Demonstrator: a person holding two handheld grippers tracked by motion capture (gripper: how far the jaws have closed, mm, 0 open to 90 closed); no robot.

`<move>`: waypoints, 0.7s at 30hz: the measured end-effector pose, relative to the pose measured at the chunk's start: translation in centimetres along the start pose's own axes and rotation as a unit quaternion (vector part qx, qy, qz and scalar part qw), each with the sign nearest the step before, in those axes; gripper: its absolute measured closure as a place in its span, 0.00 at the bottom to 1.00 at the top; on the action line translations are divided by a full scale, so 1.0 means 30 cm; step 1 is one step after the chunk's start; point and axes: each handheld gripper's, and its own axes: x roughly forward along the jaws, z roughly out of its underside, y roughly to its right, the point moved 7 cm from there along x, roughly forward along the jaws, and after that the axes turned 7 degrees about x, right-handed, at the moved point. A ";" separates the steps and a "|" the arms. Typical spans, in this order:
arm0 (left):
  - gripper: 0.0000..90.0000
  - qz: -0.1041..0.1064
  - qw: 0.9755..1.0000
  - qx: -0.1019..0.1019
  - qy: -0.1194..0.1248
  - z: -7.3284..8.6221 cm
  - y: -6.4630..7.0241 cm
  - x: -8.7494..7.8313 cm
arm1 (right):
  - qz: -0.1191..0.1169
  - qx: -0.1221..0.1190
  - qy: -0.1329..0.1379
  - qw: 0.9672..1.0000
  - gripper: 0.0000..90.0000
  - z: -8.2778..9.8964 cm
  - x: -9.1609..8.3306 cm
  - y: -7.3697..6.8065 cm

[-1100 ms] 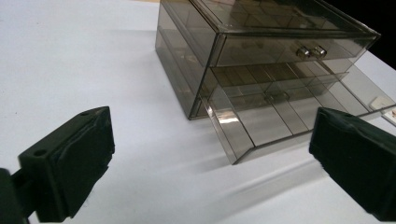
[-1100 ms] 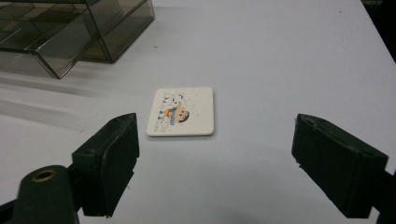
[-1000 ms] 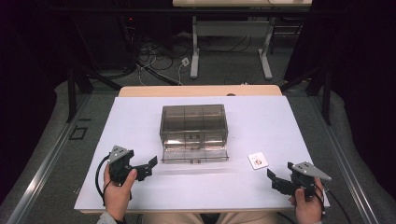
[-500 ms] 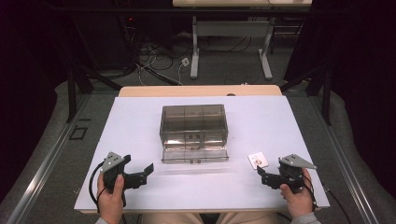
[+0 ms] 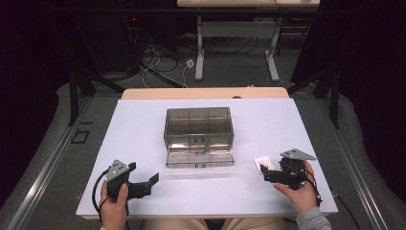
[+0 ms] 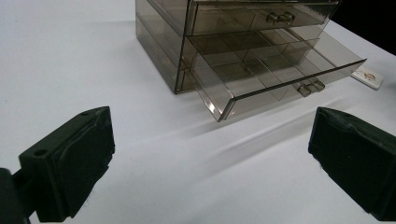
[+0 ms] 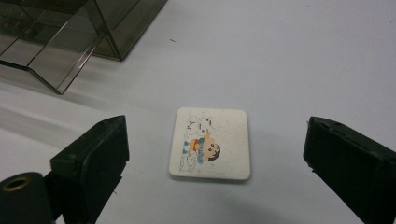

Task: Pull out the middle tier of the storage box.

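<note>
White tile (image 7: 210, 143) lies flat between right gripper (image 7: 215, 158) jaws.

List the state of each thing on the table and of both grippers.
Drawer box: upright on the table.
Upper drawer: shut.
Lower drawer: pulled out, nothing visible in its compartments.
Cartoon tile: flat on the table, picture side up, untouched.
Right gripper: open, jaws either side of the tile, apart from it.
Left gripper: open, holding nothing.
</note>
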 end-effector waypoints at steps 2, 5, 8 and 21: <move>0.01 0.000 1.000 -0.002 0.000 0.002 -0.001 0.001 | 0.002 -0.004 -0.005 1.000 0.09 -0.004 0.009 0.001; 0.01 0.001 1.000 -0.004 -0.002 0.006 -0.003 0.002 | 0.008 -0.001 -0.019 1.000 0.12 -0.003 0.027 -0.001; 0.01 0.002 1.000 -0.005 -0.002 0.008 -0.005 0.002 | 0.010 0.002 -0.033 0.999 0.12 0.002 0.049 -0.012; 0.01 0.002 1.000 -0.012 -0.002 0.012 -0.008 0.004 | 0.019 0.001 -0.074 0.997 0.16 0.008 0.116 -0.030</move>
